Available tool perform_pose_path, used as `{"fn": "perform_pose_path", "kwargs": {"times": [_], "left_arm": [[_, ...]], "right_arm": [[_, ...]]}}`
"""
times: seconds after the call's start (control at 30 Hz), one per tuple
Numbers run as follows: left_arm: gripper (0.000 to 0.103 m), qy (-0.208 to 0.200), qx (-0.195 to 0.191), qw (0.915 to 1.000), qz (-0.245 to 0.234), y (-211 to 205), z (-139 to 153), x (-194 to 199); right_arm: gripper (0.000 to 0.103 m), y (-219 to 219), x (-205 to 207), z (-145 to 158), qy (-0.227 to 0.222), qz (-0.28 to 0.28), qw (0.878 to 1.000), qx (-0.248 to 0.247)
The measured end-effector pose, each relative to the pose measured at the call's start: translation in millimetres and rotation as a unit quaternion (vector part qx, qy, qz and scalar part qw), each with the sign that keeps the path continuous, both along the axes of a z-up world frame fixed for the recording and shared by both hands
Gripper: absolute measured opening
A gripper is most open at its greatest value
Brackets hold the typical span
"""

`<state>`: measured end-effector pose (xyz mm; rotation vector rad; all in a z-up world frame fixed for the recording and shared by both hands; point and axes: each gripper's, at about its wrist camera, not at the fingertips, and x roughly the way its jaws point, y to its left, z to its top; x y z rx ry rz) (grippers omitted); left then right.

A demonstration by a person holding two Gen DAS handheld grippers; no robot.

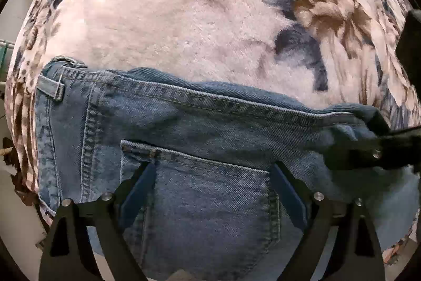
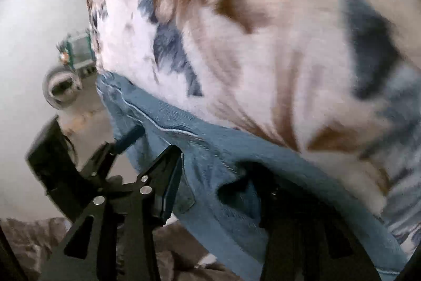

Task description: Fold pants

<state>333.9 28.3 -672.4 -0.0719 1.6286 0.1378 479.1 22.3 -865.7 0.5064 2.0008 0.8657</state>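
Blue denim pants lie on a floral plush blanket, waistband to the left, back pocket facing up. My left gripper is open, its blue-padded fingers spread over the back pocket. My right gripper shows at the right of the left wrist view, touching the pants' crotch-side edge. In the right wrist view the right gripper has its fingers apart, with denim bunched between and over them. The left gripper shows at the left there.
The blanket covers a bed. Its left edge drops to a pale floor with a green object and a round grey object. A brown rug-like surface lies below.
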Motion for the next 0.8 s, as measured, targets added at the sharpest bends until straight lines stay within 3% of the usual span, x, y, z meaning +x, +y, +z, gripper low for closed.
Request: {"fn": "perform_pose_path", "kwargs": {"times": [0.03, 0.1, 0.2, 0.27, 0.37, 0.47, 0.53, 0.7, 0.8], "left_arm": [[0.091, 0.0, -0.006, 1.0, 0.0, 2.7, -0.3, 0.9], [0.091, -0.001, -0.015, 0.9999, 0.0, 6.6, -1.1, 2.0], [0.091, 0.002, -0.017, 0.9999, 0.001, 9.8, -1.5, 0.3], [0.092, 0.007, -0.015, 0.9999, 0.001, 12.6, -1.5, 0.7], [0.092, 0.01, -0.012, 0.9999, -0.002, 9.7, -5.1, 2.1], [0.093, 0.009, -0.013, 0.9998, -0.011, 6.5, -8.3, 4.9], [0.093, 0.005, -0.02, 0.9996, -0.02, 4.8, -6.1, 5.5], [0.093, 0.006, -0.012, 0.9993, -0.034, 3.3, 8.5, 8.4], [0.093, -0.008, -0.009, 0.9992, -0.039, 2.1, 20.2, 19.3]], "right_arm": [[0.044, -4.3, 0.9, 7.2, -0.006, 0.005, 1.0, 0.009], [0.018, -35.5, 3.4, 16.7, 0.004, -0.024, 0.999, 0.037], [0.018, -73.4, 7.9, 21.4, 0.016, -0.076, 0.995, 0.061], [0.022, -79.3, 6.2, 17.2, 0.031, -0.081, 0.994, 0.067], [0.026, -41.4, 4.5, 0.8, 0.027, -0.051, 0.998, 0.031], [0.014, -34.2, 11.4, -4.0, 0.004, -0.045, 0.999, -0.023], [0.01, -59.5, 21.8, 2.2, 0.015, -0.1, 0.994, -0.05], [0.014, -88.4, 18.4, 30.4, 0.003, -0.122, 0.992, -0.042], [0.014, -120.1, 19.1, 37.0, -0.007, -0.167, 0.983, -0.072]]}}
